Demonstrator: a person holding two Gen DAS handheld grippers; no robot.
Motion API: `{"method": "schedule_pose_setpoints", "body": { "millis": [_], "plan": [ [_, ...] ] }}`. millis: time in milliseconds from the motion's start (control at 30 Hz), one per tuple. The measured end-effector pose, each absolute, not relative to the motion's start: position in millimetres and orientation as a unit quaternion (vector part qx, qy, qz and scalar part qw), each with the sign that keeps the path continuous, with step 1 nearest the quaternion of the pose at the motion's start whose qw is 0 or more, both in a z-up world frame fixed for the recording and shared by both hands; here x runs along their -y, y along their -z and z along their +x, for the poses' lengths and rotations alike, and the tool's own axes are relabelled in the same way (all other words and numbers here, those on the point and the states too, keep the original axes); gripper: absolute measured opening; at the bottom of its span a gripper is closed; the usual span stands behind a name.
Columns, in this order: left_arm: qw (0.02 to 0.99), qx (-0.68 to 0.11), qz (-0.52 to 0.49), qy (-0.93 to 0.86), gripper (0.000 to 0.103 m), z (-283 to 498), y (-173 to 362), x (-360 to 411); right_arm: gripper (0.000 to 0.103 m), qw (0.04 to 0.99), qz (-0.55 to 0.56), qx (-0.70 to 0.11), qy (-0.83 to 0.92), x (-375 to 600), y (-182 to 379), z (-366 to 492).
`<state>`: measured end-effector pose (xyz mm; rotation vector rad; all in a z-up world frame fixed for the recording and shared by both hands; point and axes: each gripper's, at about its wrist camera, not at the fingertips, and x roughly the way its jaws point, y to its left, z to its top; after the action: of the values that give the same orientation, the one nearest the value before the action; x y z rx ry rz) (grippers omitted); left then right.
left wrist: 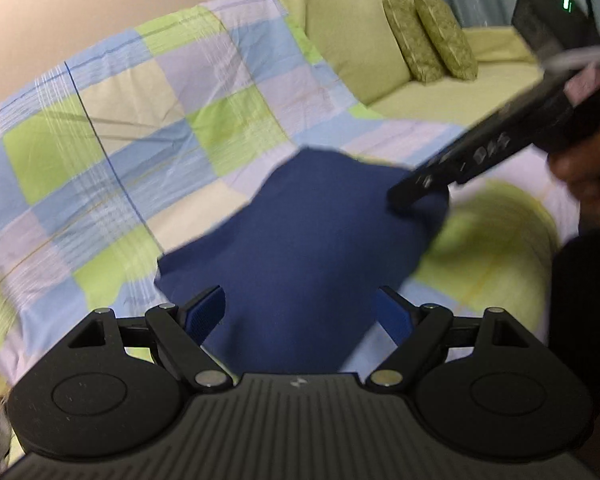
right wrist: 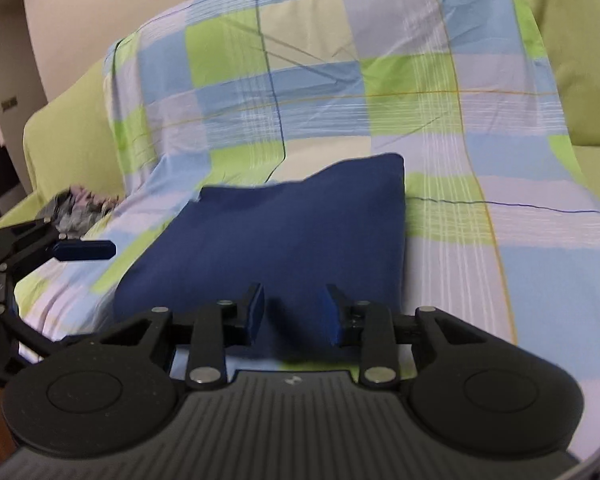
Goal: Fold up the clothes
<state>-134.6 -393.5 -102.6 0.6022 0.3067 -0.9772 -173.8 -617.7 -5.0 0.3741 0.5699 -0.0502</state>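
Left wrist view: navy cloth [left wrist: 300,248] spread on checked sheet [left wrist: 140,140] over green sofa [left wrist: 440,92], partly folded, edges uneven on far side. Left tongs [left wrist: 300,312] wide apart, pads either side of cloth's near end, gripping nothing. Right tongs [left wrist: 404,200] seen from the side at cloth's far right corner, tip touching or just above fabric; open or closed not readable here, too blurred. Two olive cushions [left wrist: 432,36] well beyond cloth, against sofa back.

Right wrist view: navy cloth [right wrist: 284,240] lies as rough rectangle, right edge straight, far edge wavy w/ raised corner. Right tongs [right wrist: 292,312] part open, blue pads apart over cloth's near edge, a small ridge of fabric between them, not pinched as far as visible. Left tongs [right wrist: 88,250] just left of cloth, over sheet [right wrist: 500,220], a single blue finger showing. Crumpled greyish laundry [right wrist: 80,208] beyond that, left of cloth.

Step in hand, prob.: taking hold of cloth edge for next fold. To do well: close fully on fabric near corners, not mid-edge; catch all layers, not sheet underneath; lift both sides evenly; bring edge over to meet opposite edge; smooth wavy far edge before pressing flat. Risk: snagging checked sheet along w/ cloth.
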Motion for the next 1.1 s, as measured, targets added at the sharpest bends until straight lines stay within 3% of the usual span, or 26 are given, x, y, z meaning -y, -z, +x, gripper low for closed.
{"method": "schedule_pose_setpoints", "body": {
  "millis": [67, 200, 400, 500, 667, 867, 967, 1033, 1100],
  "plan": [
    [0.841, -0.145, 0.268, 0.447, 0.083, -122, 104, 400, 0.025, 0.939, 0.205, -0.274, 0.022, 626, 11, -163],
    [0.799, -0.250, 0.292, 0.462, 0.084, -98, 128, 409, 0.026, 0.931, 0.204, -0.303, 0.003, 631, 21, -158],
    [0.831, -0.224, 0.227, 0.455, 0.084, -73, 98, 402, 0.029, 0.947, 0.189, -0.259, 0.030, 657, 2, -161],
    [0.847, -0.192, 0.250, 0.428, 0.083, -53, 94, 419, 0.030, 0.954, 0.151, -0.258, 0.025, 664, -1, -135],
    [0.838, -0.240, 0.280, 0.404, 0.083, -10, 123, 451, 0.027, 0.952, 0.032, -0.303, -0.013, 659, 19, -65],
    [0.849, -0.263, 0.212, 0.407, 0.085, 6, 146, 440, 0.029, 0.951, 0.073, -0.301, 0.003, 696, 56, -46],
    [0.847, -0.266, 0.209, 0.409, 0.086, 12, 145, 438, 0.038, 0.951, 0.073, -0.300, 0.017, 703, 63, -38],
    [0.850, -0.255, 0.224, 0.403, 0.085, 10, 138, 435, 0.052, 0.951, 0.058, -0.303, 0.032, 705, 57, -39],
    [0.857, -0.241, 0.236, 0.391, 0.082, 5, 129, 433, 0.045, 0.950, 0.043, -0.303, 0.054, 707, 47, -44]
  ]
}}
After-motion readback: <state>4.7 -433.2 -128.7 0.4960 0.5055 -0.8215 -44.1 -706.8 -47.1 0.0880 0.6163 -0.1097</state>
